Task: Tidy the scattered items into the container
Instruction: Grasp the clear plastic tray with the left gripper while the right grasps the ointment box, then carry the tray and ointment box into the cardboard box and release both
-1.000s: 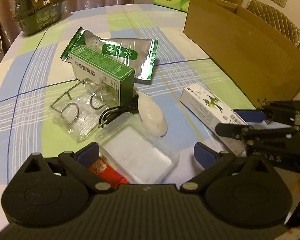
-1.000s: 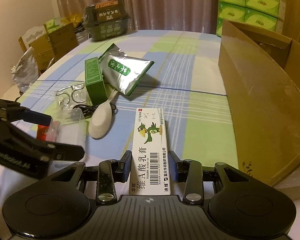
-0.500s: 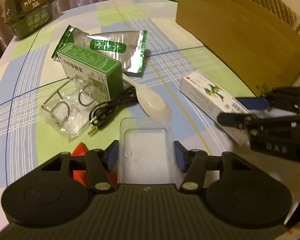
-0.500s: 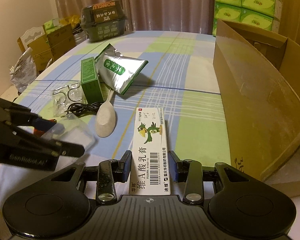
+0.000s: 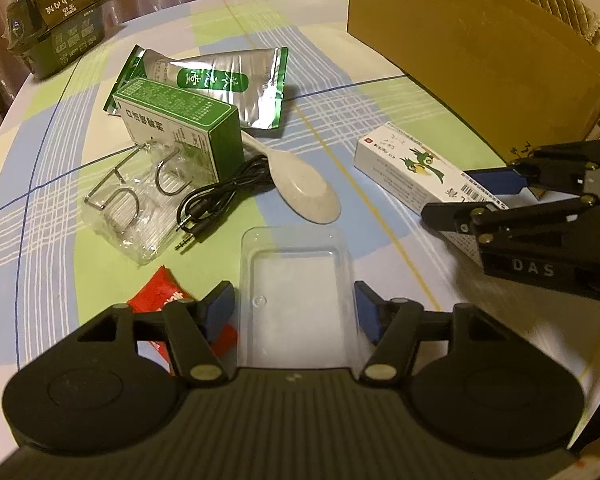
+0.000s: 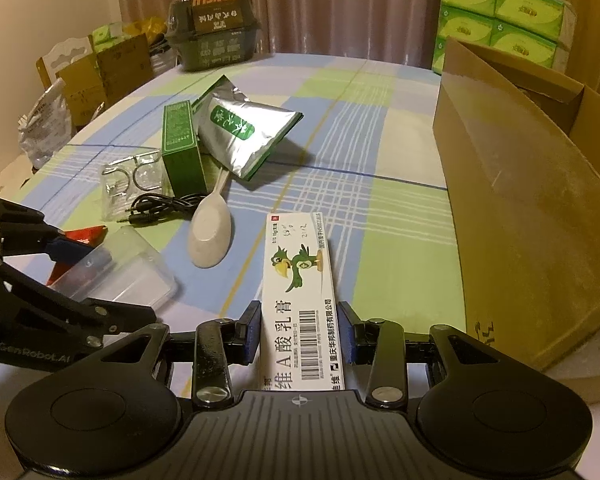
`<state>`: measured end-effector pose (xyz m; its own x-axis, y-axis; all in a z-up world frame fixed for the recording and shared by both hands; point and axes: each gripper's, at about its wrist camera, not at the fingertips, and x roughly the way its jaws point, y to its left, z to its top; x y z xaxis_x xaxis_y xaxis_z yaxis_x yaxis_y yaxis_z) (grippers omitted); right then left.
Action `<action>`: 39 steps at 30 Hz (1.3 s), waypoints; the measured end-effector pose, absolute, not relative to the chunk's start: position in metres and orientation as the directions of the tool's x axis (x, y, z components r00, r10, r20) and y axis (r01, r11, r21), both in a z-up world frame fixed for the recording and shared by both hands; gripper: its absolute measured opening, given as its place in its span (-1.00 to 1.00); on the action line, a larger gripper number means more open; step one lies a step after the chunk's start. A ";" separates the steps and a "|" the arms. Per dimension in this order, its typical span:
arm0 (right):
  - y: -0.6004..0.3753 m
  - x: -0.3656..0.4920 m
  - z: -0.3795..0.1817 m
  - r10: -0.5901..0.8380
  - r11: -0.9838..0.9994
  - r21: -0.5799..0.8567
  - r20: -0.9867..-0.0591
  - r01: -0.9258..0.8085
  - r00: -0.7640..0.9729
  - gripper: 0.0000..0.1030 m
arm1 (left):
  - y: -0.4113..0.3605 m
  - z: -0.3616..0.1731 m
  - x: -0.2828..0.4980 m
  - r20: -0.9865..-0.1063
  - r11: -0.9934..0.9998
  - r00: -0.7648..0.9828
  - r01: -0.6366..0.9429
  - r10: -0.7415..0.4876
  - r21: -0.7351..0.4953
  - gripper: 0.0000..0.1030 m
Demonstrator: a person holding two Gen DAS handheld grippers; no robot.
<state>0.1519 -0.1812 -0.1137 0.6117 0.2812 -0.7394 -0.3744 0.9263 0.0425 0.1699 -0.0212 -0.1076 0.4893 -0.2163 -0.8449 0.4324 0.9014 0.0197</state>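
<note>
My left gripper has a clear plastic tray between its blue pads. Its jaws are opening slightly, and the pads still rest against the tray's long sides. A red packet lies under the left finger. My right gripper is shut on a white ointment box with a green parrot. The open cardboard box stands to the right. On the table lie a green carton, a foil pouch, a pale spoon, a black audio cable and bagged metal hooks.
A dark green noodle pack sits at the table's far edge. Green tissue packs are stacked behind the cardboard box. Cartons and a bag stand past the table's left edge. Bare checked tablecloth lies between the ointment box and the cardboard box.
My left gripper went from wide open to closed around the clear tray, which turned in line with the fingers. The right gripper kept its hold on the ointment box.
</note>
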 end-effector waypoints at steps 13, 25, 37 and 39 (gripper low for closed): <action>-0.182 0.147 -0.110 0.266 0.926 0.009 -0.725 -0.377 0.635 -0.31 | -0.023 -0.097 0.165 -0.827 0.898 0.513 0.439 -0.230 0.023 0.01; -0.184 0.133 -0.074 0.280 0.927 0.001 -0.668 -0.376 0.690 -0.31 | -0.026 -0.069 0.155 -0.796 0.899 0.556 0.437 -0.241 0.033 0.01; -0.197 0.126 -0.039 0.276 0.936 -0.013 -0.596 -0.353 0.754 -0.31 | -0.036 -0.038 0.153 -0.757 0.894 0.594 0.446 -0.272 0.030 0.01; -0.202 0.127 -0.025 0.270 0.940 -0.019 -0.570 -0.342 0.776 -0.31 | -0.043 -0.028 0.154 -0.744 0.889 0.605 0.456 -0.285 0.030 0.01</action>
